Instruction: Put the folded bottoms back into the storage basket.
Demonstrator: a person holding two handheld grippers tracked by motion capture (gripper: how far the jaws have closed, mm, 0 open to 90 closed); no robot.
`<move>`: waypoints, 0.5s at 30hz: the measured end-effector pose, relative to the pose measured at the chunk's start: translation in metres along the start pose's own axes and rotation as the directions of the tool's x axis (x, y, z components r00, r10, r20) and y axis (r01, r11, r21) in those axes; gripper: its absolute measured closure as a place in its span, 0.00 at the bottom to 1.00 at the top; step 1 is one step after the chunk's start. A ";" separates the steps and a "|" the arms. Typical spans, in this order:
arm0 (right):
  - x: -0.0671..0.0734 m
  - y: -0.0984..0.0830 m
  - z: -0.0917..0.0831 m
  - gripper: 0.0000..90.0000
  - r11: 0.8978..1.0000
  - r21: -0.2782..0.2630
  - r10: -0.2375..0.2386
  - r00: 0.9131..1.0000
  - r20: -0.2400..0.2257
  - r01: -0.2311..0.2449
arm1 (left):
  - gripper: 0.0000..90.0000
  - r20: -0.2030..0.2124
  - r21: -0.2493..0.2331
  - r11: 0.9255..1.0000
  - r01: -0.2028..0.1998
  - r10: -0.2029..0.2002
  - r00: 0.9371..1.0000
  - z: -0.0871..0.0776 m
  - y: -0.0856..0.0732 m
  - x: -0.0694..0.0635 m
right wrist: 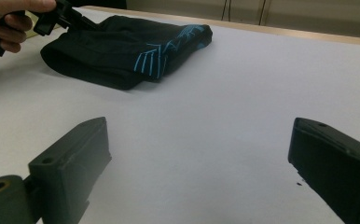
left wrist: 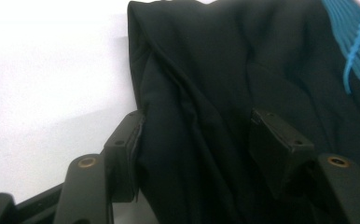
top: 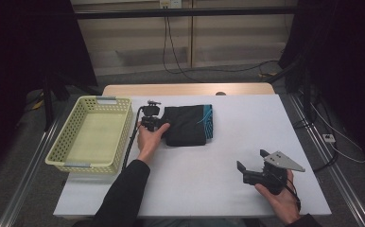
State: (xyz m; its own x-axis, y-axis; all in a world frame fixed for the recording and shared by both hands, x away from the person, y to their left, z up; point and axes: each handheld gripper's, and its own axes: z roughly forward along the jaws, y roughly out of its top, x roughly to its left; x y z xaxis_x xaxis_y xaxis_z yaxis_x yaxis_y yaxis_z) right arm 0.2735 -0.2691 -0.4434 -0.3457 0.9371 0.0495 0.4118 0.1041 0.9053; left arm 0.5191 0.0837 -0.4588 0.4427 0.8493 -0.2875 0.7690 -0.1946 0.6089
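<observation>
I see the white table (top: 209, 179) taking up most of the high view, with a strip of bare wood along its far edge. At the table's left side sits a pale yellow basket (top: 72, 135) with perforated walls and nothing visible inside. Just right of it, near the middle of the table toward the far side, lies a folded black garment (top: 186, 125) with turquoise stripes on its right end (the stripes read as thin blue lines in my right gripper view, on the near fold).

My left gripper (top: 159, 125) is at the garment's left edge, held by the left hand (top: 148, 138), a dark sleeve behind it. In the left gripper view its jaws stand apart with a ridge of the black cloth (left wrist: 197, 140) bunched between them; one jaw touches the fabric, the other sits on or just over the cloth, not yet pressed together.

My right gripper (top: 251, 164) rests in the right hand (top: 281, 198) near the table's right front corner, well apart from the garment, jaws wide apart over bare table.
</observation>
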 end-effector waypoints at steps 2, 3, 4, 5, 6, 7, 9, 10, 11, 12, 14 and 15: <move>0.000 0.000 0.000 0.06 1.000 -0.002 -0.001 1.000 0.000 0.001 | 0.45 -0.002 0.007 1.000 -0.012 0.012 1.000 0.000 0.001 -0.002; 0.000 0.000 0.000 0.06 1.000 -0.002 -0.001 1.000 0.000 0.001 | 0.51 -0.002 0.007 1.000 -0.012 0.012 1.000 0.000 0.001 -0.002; 0.001 0.000 0.000 0.06 1.000 -0.004 -0.007 1.000 0.000 0.007 | 0.57 0.026 0.008 1.000 -0.011 0.011 1.000 0.002 0.000 -0.003; 0.001 0.000 0.000 0.06 1.000 -0.004 -0.007 1.000 0.000 0.007 | 0.59 0.026 0.008 1.000 -0.011 0.011 1.000 0.002 0.000 -0.003; 0.001 0.000 0.000 0.06 1.000 -0.005 -0.007 1.000 -0.001 0.007 | 0.59 0.011 0.010 1.000 -0.020 0.020 1.000 0.002 0.000 -0.005; 0.001 0.000 0.000 0.06 1.000 -0.005 -0.004 1.000 -0.001 0.004 | 0.60 -0.009 0.014 0.999 -0.042 0.042 0.999 0.003 0.000 -0.009; 0.000 0.000 0.000 0.06 1.000 -0.004 -0.003 1.000 -0.002 0.003 | 0.60 -0.015 0.024 0.998 -0.050 0.051 0.999 0.003 0.001 -0.011; 0.000 0.000 0.000 0.06 1.000 -0.003 -0.002 1.000 -0.001 0.002 | 0.60 -0.016 0.020 0.999 -0.050 0.050 0.999 0.004 0.001 -0.012; 0.000 0.000 0.000 0.06 1.000 -0.003 -0.002 1.000 -0.001 0.002 | 0.61 -0.016 0.020 0.999 -0.050 0.050 0.999 0.004 0.001 -0.012; 0.000 0.000 0.000 0.06 1.000 -0.002 -0.002 1.000 -0.001 0.002 | 0.61 -0.016 0.020 0.999 -0.051 0.051 0.999 0.004 0.000 -0.013; 0.001 0.000 0.000 0.06 1.000 -0.001 -0.003 1.000 -0.003 0.003 | 0.63 -0.023 0.017 0.998 -0.056 0.057 0.998 0.005 0.000 -0.016; 0.001 0.000 0.001 0.06 1.000 -0.001 -0.005 1.000 -0.004 0.005 | 0.64 -0.019 0.023 0.998 -0.060 0.060 0.998 0.005 0.000 -0.017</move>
State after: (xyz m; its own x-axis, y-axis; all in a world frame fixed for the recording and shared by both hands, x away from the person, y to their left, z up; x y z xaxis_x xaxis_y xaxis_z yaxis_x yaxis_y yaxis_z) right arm 0.2740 -0.2683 -0.4433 -0.3508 0.9353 0.0466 0.4093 0.1084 0.9059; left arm 0.5135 0.0668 -0.4575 0.4794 0.8452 -0.2360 0.7513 -0.2563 0.6082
